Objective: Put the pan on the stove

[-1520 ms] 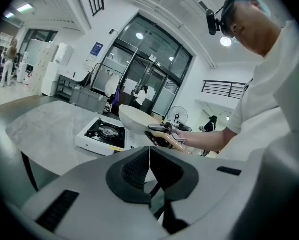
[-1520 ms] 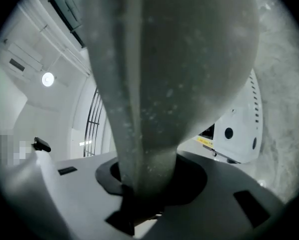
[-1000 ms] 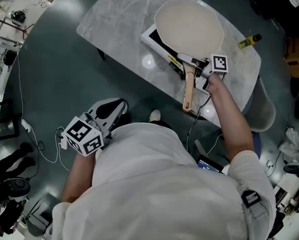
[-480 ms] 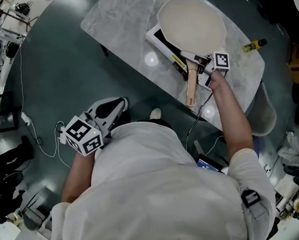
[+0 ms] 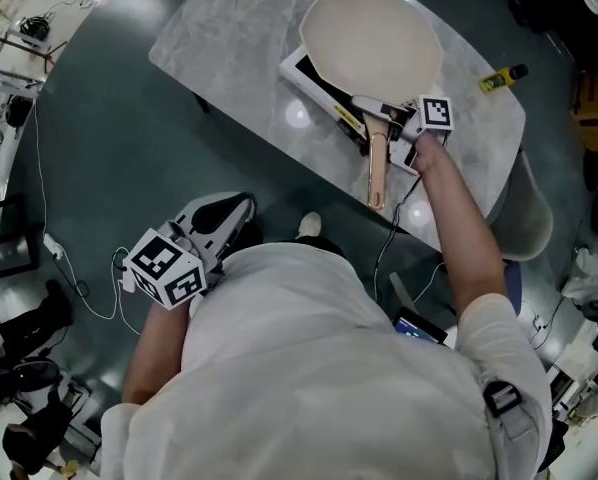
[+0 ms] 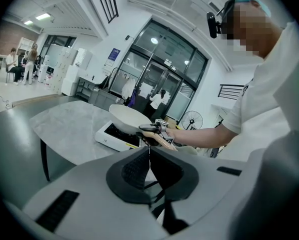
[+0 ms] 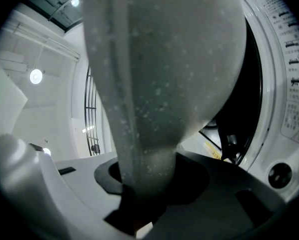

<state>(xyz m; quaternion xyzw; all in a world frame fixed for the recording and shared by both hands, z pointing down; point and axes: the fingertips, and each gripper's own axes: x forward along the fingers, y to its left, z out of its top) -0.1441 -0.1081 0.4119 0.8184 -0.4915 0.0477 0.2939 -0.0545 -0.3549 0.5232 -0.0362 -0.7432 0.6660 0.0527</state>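
Pinching round cream pan (image 5: 374,40) at base of wooden handle (image 5: 378,173) with right gripper (image 5: 397,128), jaws just opening slightly. Resting pan flat on white black-topped induction stove (image 5: 301,71), on grey marble table (image 5: 229,38). Holding left gripper (image 5: 237,213) low, jaws pressed together.

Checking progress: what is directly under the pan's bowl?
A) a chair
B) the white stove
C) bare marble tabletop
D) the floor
B: in the head view the pan lies over the white stove, whose corner juts out beneath its rim.
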